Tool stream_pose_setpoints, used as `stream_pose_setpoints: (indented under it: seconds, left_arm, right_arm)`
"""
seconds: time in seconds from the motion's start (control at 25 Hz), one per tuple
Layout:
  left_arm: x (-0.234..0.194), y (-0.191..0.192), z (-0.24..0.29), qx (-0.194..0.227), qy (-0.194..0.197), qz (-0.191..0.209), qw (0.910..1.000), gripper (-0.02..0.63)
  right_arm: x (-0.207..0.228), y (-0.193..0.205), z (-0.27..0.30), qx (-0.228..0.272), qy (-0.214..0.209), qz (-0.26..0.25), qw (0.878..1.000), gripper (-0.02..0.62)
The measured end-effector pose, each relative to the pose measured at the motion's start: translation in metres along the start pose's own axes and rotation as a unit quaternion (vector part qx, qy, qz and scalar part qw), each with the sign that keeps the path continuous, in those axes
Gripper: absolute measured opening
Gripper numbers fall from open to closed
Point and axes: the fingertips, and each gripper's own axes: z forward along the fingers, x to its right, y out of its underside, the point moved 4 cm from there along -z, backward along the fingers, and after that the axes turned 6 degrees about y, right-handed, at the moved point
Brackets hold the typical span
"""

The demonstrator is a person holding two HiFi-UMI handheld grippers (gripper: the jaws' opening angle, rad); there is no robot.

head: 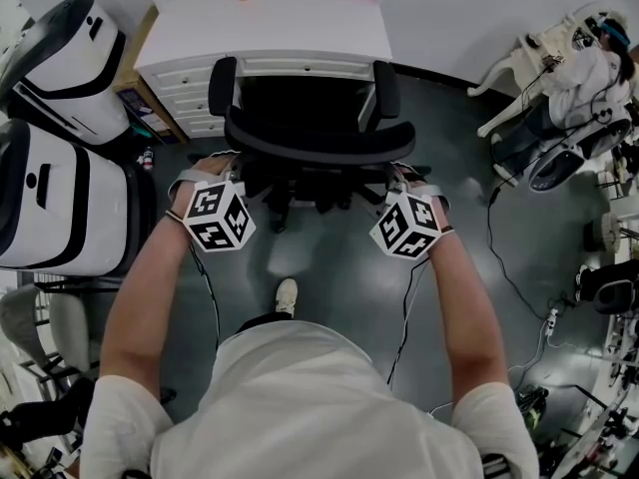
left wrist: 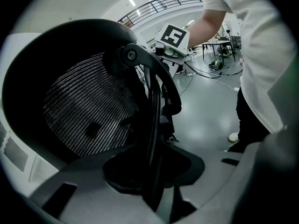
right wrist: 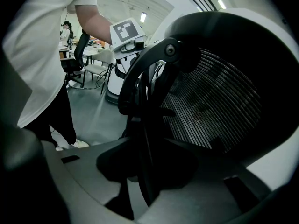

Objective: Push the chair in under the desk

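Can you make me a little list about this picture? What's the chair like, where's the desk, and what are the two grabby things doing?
Chair: black office chair with a mesh back, facing the desk
Desk: white desk with drawers on its left side
Chair's place: right at the desk's front edge, seat not under it yet
Left gripper: closed on the left edge of the chair's back
Right gripper: closed on the right edge of the chair's back
Person: stands behind the chair

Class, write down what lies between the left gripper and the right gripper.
The chair's black backrest fills the stretch between the left gripper and the right gripper, with one gripper at each end. The head view shows this.
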Motion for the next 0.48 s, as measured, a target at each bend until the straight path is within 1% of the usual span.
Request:
stream_pose_setpoints:
  seconds: [0.48]
  left_arm:
    - [-0.0104,0.0087,-0.0010,0.007,0.000,0.010,0.9999,0.127]
  right_arm:
    - [0.0062,-0.0060,0.0085,-0.001,0.001,-0.001,1.000,0.130]
